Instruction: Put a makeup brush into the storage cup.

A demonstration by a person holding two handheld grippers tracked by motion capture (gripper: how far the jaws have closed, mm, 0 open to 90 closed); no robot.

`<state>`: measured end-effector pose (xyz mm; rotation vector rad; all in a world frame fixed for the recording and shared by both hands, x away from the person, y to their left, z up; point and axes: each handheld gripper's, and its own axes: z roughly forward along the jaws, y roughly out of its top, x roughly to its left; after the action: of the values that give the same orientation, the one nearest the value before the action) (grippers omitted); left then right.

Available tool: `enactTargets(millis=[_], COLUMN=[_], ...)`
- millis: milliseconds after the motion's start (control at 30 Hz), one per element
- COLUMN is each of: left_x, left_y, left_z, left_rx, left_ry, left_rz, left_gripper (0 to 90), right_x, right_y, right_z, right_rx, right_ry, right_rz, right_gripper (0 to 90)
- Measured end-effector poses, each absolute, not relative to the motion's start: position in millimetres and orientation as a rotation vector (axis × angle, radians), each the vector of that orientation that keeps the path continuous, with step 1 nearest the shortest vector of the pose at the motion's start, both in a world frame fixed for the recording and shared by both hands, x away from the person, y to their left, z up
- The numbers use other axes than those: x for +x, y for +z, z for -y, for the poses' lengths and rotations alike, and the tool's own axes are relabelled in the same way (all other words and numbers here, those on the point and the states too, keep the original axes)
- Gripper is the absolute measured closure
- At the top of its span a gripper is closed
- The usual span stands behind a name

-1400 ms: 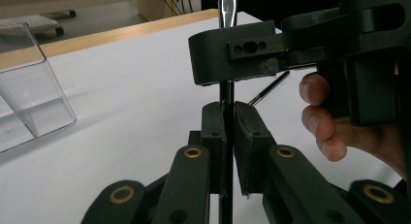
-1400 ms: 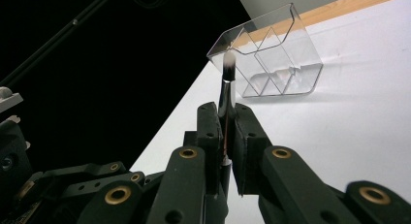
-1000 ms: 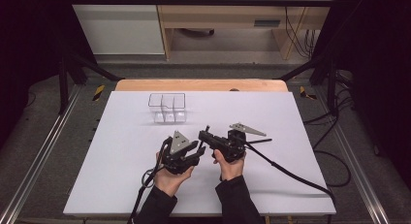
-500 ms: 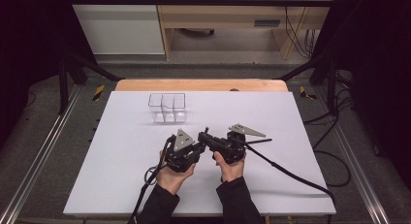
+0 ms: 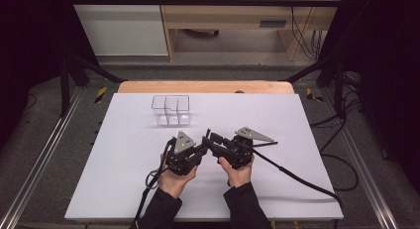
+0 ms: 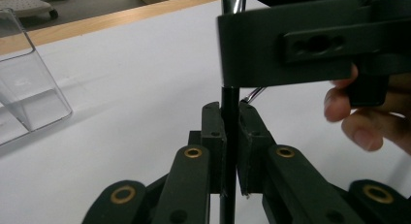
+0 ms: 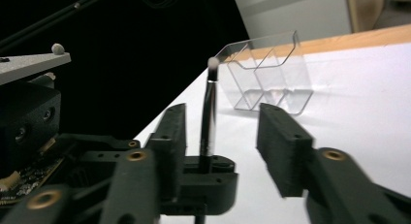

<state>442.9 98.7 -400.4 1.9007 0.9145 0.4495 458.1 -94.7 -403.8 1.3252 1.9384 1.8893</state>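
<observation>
A slim stick, black below, silver above and white-tipped (image 7: 209, 112), stands upright at the middle of the white table (image 5: 124, 169). My left gripper (image 6: 230, 118) is shut on its black lower part (image 6: 229, 95). My right gripper (image 7: 223, 121) faces it from the other side. Its jaws have just been opening and now stand apart on either side of the stick without touching it. In the high view the left gripper (image 5: 202, 149) and the right gripper (image 5: 212, 139) meet nose to nose, with the stick (image 5: 208, 134) rising between them.
A clear plastic container with compartments (image 5: 171, 110) stands on the far left part of the table, also seen in the gripper views (image 6: 29, 88) (image 7: 266, 73). A wooden strip (image 5: 203, 86) edges the far side. Cables trail off toward the front and right.
Both hands have stayed at the table's middle. The right gripper's jaws have spread apart off the stick, which remains upright in the left gripper.
</observation>
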Motion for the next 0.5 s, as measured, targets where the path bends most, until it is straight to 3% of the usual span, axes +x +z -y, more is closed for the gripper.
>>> enactTargets(millis=[500], left_x=[446.0], left_y=[-393.6], left_z=[-124.0], left_rx=[1.848], left_ry=[0.452], left_rz=[-0.939], left_gripper=[82.9], right_x=[460.1], right_y=[-392.6], right_z=[107.8], right_rx=[1.204], right_ry=[1.721], right_rz=[-1.951], right_gripper=[19.9])
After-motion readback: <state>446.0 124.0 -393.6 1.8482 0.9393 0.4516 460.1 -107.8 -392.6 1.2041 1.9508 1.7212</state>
